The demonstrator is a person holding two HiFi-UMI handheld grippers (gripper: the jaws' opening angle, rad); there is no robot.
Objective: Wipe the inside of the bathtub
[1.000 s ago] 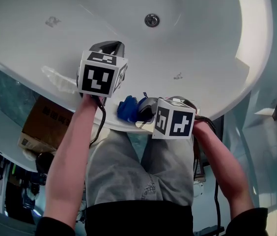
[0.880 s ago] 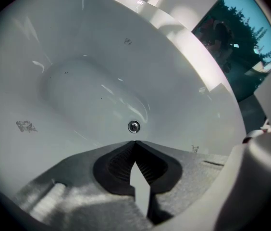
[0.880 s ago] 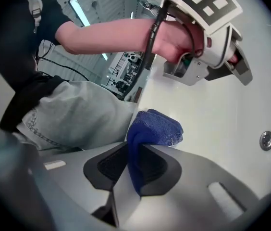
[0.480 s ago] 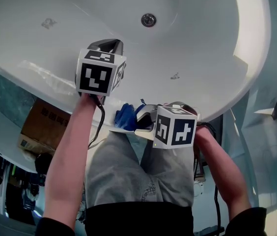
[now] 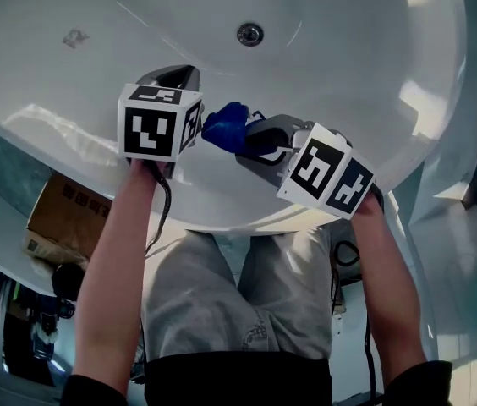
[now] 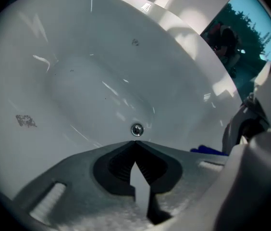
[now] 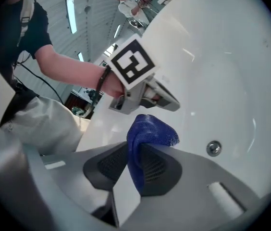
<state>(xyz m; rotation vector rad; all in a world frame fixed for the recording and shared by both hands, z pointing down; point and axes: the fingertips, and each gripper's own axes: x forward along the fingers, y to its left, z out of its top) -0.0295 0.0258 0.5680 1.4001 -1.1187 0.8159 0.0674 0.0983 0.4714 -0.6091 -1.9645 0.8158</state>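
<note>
Blue cloth, clamped in right tool, barely enters left gripper view.

Bright overhead light, glare on bathtub, fisheye-warped dark corners

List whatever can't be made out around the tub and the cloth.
Right gripper view: jaws of the right gripper hide the lower part of the blue cloth.
Head view: top edge cuts off the far end of the bathtub.
Left gripper view: grey mark on the tub wall is too small to identify.
</note>
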